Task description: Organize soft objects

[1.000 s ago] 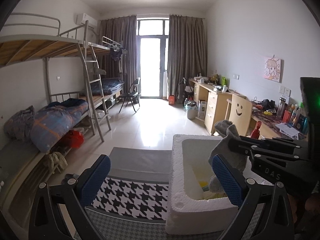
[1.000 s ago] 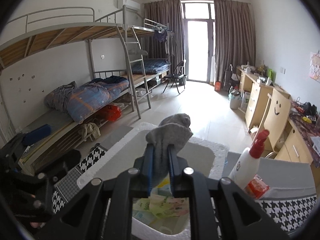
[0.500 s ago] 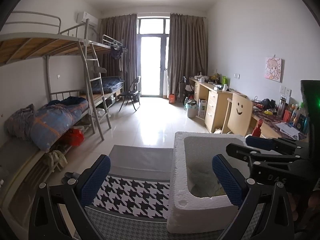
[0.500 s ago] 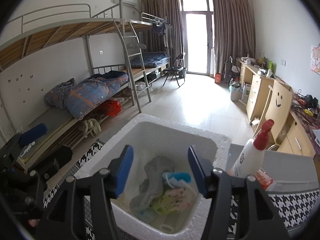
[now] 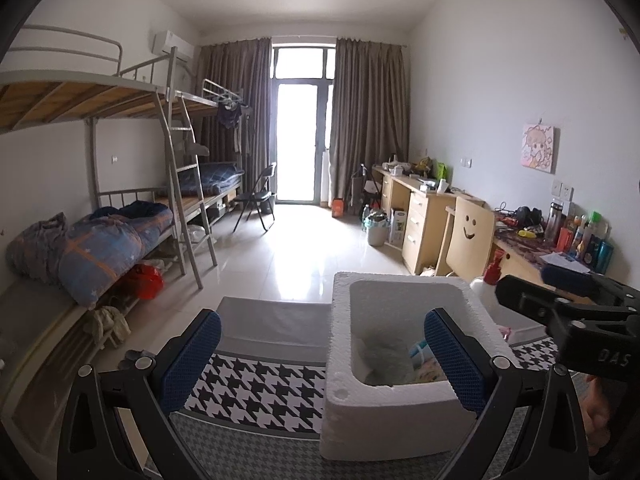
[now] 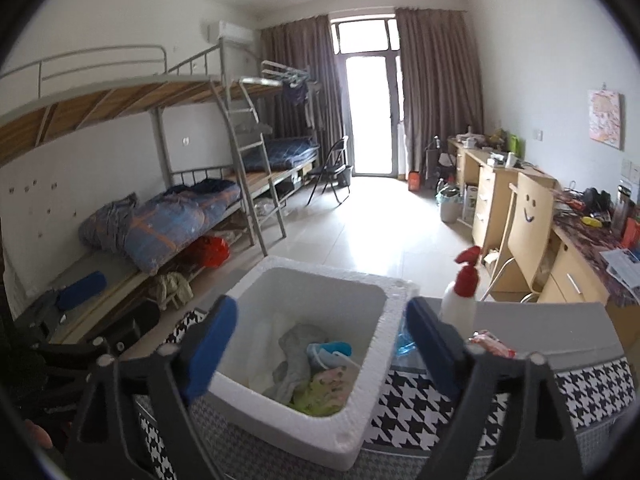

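Note:
A white foam box (image 6: 352, 432) stands on a houndstooth-covered table (image 6: 424, 412). Inside lie a grey sock (image 6: 298, 344), a blue and white piece (image 6: 328, 350) and a yellow-green and pink cloth (image 6: 320, 392). My right gripper (image 6: 320, 352) is open and empty, above and just behind the box. My left gripper (image 5: 320, 364) is open and empty, straddling the left wall of the foam box (image 5: 340, 364), where the grey sock (image 5: 388, 360) shows inside. The right gripper (image 5: 568, 312) shows at the right edge of the left wrist view.
A white spray bottle with a red top (image 6: 460, 296) and a red packet (image 6: 492, 344) stand right of the box, with a blue plastic piece (image 6: 402, 346) beside its wall. A bunk bed (image 5: 100, 240) is at the left, desks and a smiley chair (image 5: 468, 236) at the right.
My right gripper opened and let go of the grey sock, which fell into the foam box. The gripper then drew back and to the right. My left gripper barely moved.

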